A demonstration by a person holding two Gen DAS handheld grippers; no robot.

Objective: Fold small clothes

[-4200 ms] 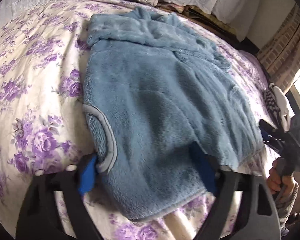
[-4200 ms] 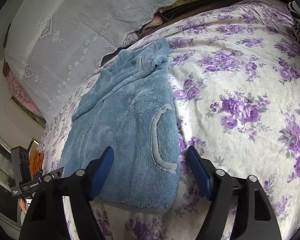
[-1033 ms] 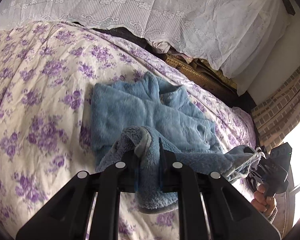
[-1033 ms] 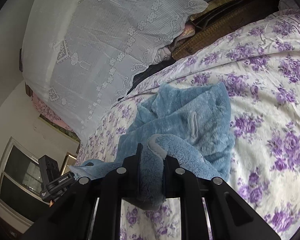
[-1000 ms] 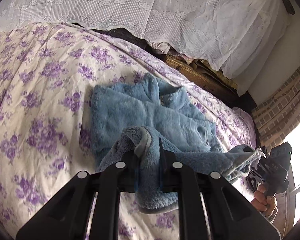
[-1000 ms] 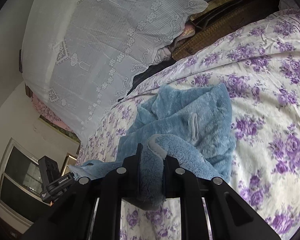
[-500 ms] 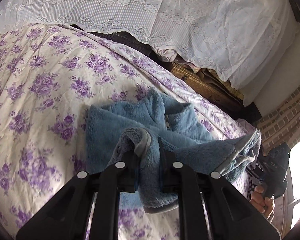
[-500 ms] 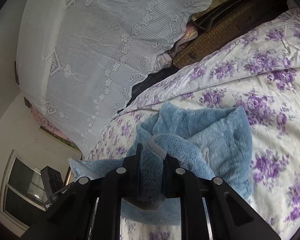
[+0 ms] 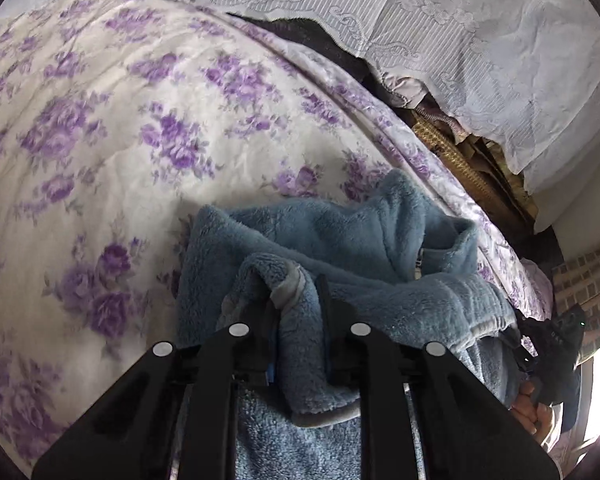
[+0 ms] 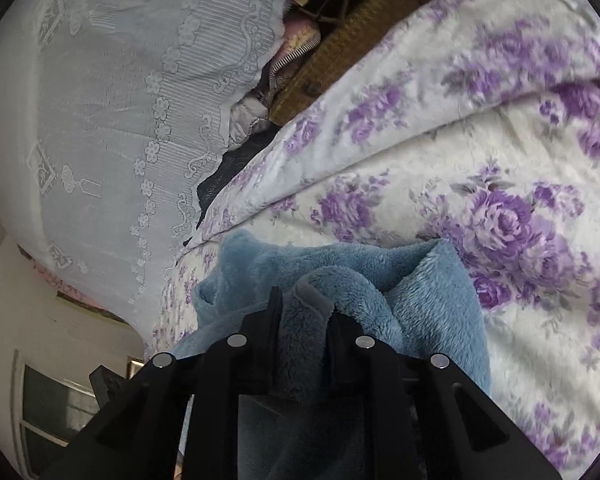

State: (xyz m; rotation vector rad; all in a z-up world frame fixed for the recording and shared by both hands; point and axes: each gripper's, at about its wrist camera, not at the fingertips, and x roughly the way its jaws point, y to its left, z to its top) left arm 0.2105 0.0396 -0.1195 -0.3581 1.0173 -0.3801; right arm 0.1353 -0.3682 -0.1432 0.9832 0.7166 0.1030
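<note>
My left tool [image 9: 298, 312] pinches a grey-trimmed edge of the blue fleece garment [image 9: 340, 240]. My right tool [image 10: 304, 316] pinches another edge. The garment lies bunched on the flowered bed [image 9: 100, 120].

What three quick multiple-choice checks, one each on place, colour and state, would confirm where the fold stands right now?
1. Where does the fleece lie?
A. on the floral bedspread
B. on a wooden floor
C. in a basket

2. What colour is the fleece?
A. red
B. blue
C. yellow

3. What state is the left tool in?
A. open above the bed
B. shut on nothing
C. shut on the fleece

Answers:
1 A, purple-flowered bedspread shows all around it.
2 B, the pile is blue in both wrist views, with a grey trim.
3 C, a bunched hem sits pinched between its fingers; the right tool grips another hem bunch likewise.
</note>
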